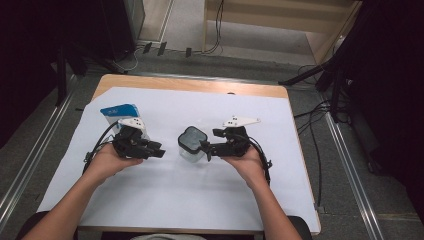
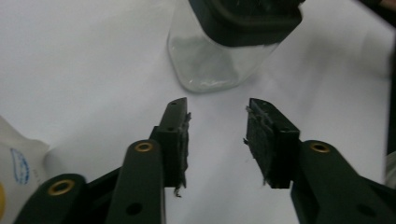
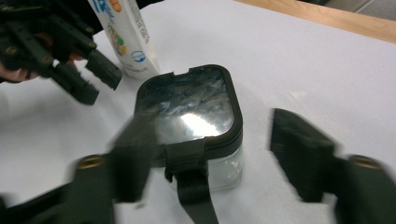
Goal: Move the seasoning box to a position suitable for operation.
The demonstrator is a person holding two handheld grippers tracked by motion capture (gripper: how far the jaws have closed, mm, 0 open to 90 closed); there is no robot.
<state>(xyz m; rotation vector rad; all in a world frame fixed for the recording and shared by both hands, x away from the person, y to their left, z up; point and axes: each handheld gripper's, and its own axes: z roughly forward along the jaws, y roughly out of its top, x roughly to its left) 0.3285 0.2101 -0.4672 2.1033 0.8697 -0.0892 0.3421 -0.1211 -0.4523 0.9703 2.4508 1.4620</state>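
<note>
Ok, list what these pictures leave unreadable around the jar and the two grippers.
- Jar contents: in the right gripper view, glare on the dark lid hides them.
- Right gripper: motion blur smears its jaws, so contact with the jar is unclear.
- White pouch: print cut off by the top edge, too small in the high view.
- Jar top: cut off in the left gripper view, beyond the open left gripper.

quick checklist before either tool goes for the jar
1. Jar upright on the sheet: ok.
2. Lid seated on the jar: ok; whether the latch is locked: cannot tell.
3. Left tool open, nothing between its pads, short of the jar: ok.
4. Right tool open around the latch side, not gripping: ok.
5. Pouch apart from the jar: ok.
</note>
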